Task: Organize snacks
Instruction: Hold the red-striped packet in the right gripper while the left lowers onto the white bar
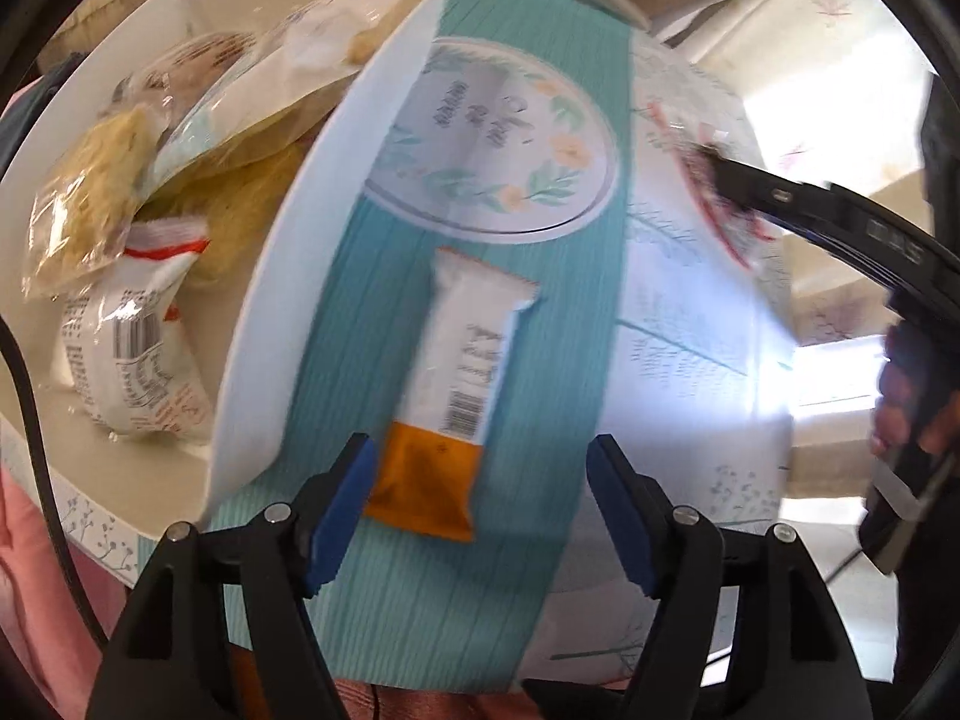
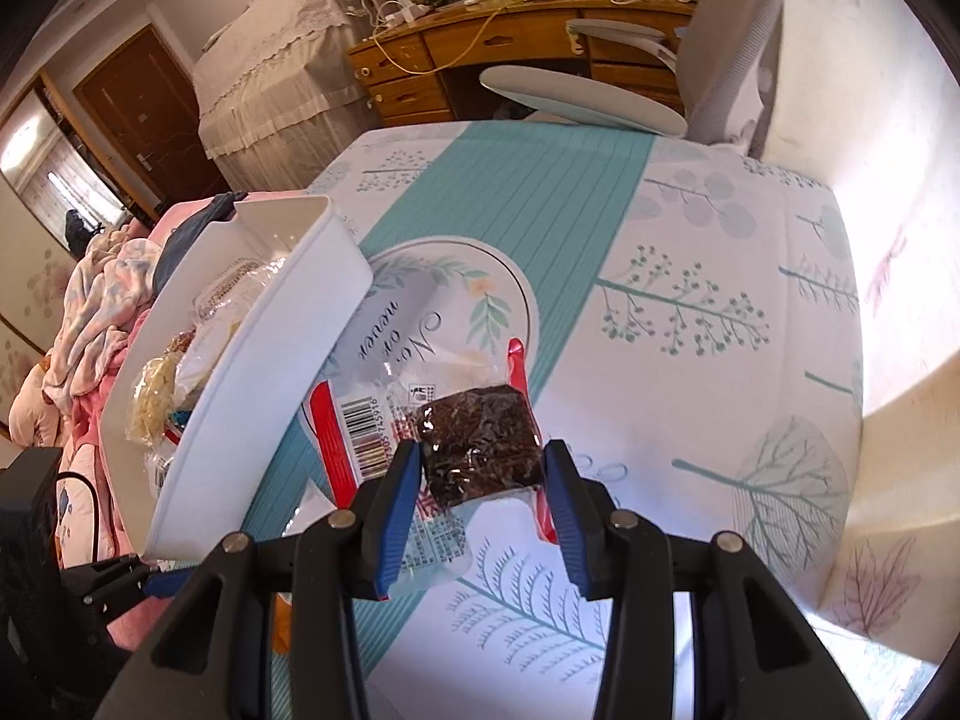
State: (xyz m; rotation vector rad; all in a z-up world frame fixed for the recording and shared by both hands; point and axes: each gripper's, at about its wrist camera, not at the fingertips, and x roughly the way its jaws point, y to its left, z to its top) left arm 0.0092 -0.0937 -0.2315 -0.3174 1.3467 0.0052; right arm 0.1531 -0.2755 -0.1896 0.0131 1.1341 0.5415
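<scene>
A white snack bar with an orange end [image 1: 456, 384] lies flat on the teal stripe of the tablecloth. My left gripper [image 1: 480, 504] hangs over its orange end, open, with the pads on either side and clear of it. My right gripper [image 2: 483, 480] is shut on a dark, crumbly snack in a clear, red-edged wrapper [image 2: 480, 450], held above the table. That packet [image 1: 714, 180] also shows at the upper right of the left wrist view. A white bin [image 2: 258, 372] at the left holds several wrapped snacks, among them a white barcoded packet [image 1: 132, 372] and a yellow one [image 1: 90, 204].
The patterned tablecloth [image 2: 690, 312] covers the table, which ends at a bright wall on the right. Pink fabric and piled clothes [image 2: 102, 312] lie left of the bin. A grey chair [image 2: 732, 42] and a wooden desk [image 2: 516, 42] stand beyond the far edge.
</scene>
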